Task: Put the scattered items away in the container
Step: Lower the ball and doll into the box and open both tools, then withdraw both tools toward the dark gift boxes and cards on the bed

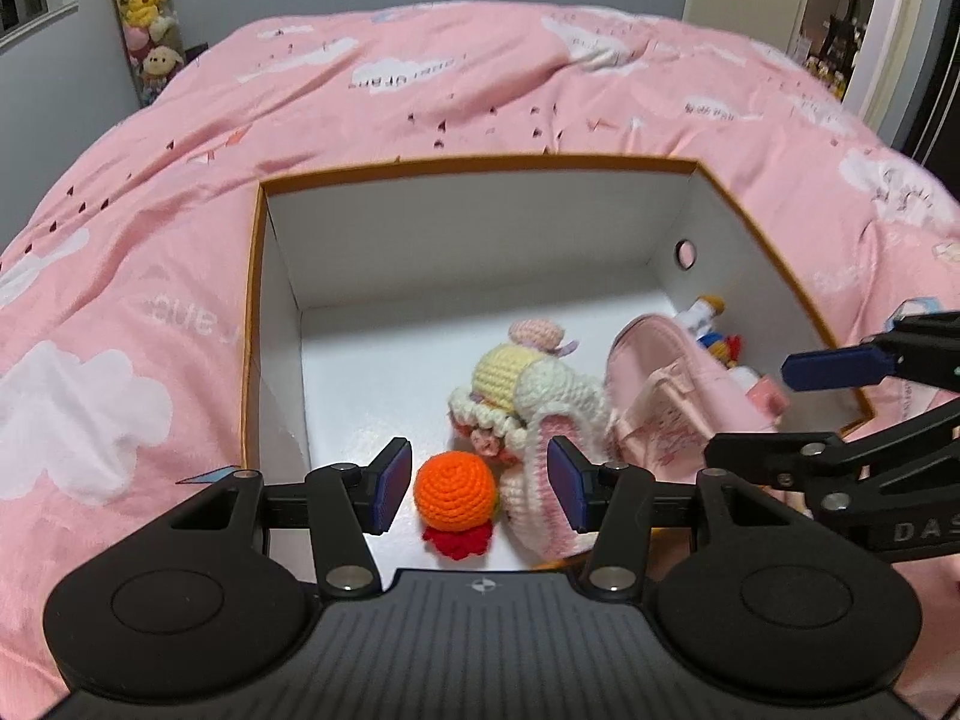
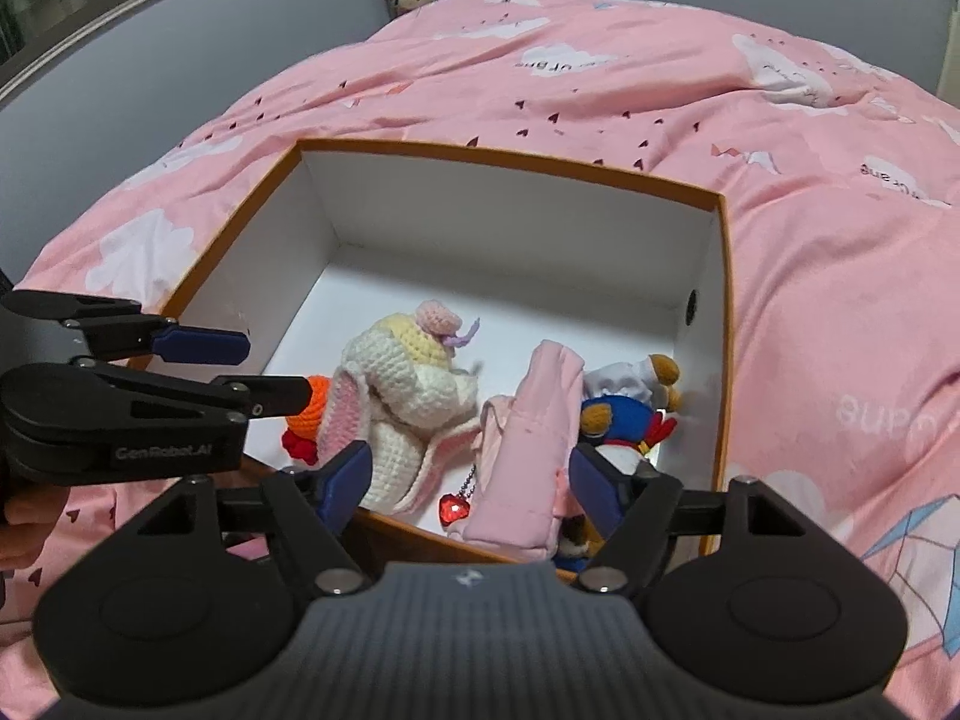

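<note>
Both tongs, left [image 1: 480,495] and right [image 2: 468,489], spread empty over box [image 1: 480,165] near edge; far half bare

Even indoor light, soft shadows, strong fisheye warp at edges, slight blur.

The black left gripper [image 1: 480,486] tilts steeply downward, its blue-padded jaws standing apart with nothing pressed between them. Just beside it, the black right gripper [image 2: 471,483] tilts down likewise, its jaws spread wide and clamping nothing. The two grippers sit side by side.
</note>
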{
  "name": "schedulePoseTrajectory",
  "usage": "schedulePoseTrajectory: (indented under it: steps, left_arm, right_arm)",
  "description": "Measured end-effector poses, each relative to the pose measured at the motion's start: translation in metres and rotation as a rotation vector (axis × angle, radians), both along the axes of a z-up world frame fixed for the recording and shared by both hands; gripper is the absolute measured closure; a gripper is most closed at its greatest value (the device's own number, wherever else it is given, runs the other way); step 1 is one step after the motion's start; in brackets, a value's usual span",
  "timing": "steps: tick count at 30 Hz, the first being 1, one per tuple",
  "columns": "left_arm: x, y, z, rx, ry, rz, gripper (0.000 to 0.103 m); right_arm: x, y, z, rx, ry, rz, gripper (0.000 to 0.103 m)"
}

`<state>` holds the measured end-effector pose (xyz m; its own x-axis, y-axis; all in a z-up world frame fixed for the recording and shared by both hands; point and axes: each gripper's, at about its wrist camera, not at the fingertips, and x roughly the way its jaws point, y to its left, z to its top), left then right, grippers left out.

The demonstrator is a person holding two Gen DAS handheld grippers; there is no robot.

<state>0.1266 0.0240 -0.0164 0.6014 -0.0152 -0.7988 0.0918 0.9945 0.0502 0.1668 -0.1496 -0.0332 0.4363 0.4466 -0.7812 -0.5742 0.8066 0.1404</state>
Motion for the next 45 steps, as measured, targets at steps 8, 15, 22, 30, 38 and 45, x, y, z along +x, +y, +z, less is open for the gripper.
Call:
schedulePoseTrajectory:
  steps: [8,15,22,30,38,45]
  left_arm:
    - [-0.027,-0.001,0.019,-0.079,-0.067,-0.027,0.045]
    - [-0.048,0.002,0.029,-0.129,-0.086,-0.068,0.045]
    - [-0.066,0.006,0.025,-0.146,-0.052,-0.082,0.045]
    - [-0.083,0.014,0.008,-0.136,0.031,-0.093,0.045]
    - [-0.1,0.018,-0.009,-0.126,0.091,-0.092,0.045]
    - [-0.108,0.021,-0.016,-0.124,0.117,-0.087,0.045]
  right_arm:
    - [-0.017,-0.007,0.005,0.04,-0.022,-0.047,0.025]
    - [-0.034,-0.016,0.013,0.085,-0.034,-0.078,0.021]
    - [-0.052,-0.02,0.012,0.107,0.0,-0.073,0.021]
    - [-0.061,-0.028,-0.001,0.104,0.081,-0.1,0.021]
    - [-0.059,-0.035,-0.016,0.077,0.177,-0.126,0.019]
    - [-0.064,-0.035,-0.027,0.056,0.229,-0.114,0.019]
